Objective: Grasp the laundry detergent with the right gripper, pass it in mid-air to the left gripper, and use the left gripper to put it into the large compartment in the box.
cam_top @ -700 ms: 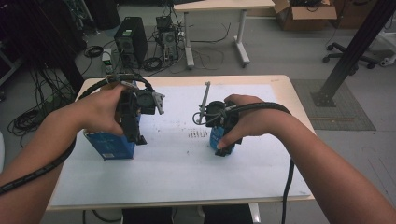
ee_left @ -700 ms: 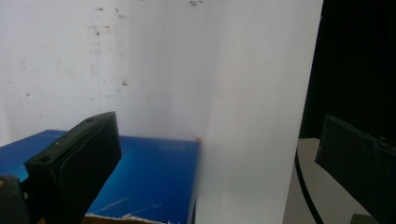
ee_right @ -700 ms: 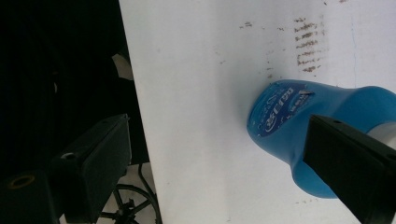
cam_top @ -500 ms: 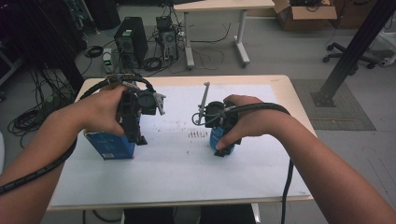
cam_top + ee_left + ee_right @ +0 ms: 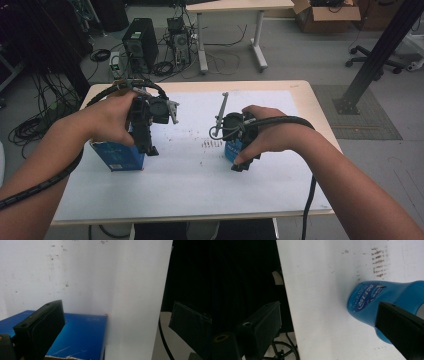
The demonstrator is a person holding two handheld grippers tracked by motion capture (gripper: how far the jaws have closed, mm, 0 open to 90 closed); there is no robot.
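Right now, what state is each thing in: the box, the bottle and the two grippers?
left gripper, open, one jaw over the box
right gripper, open, one jaw over the bottle, not gripping it
blue box, resting on the white sheet, not gripped
blue bottle, apparently lying on its side on the sheet
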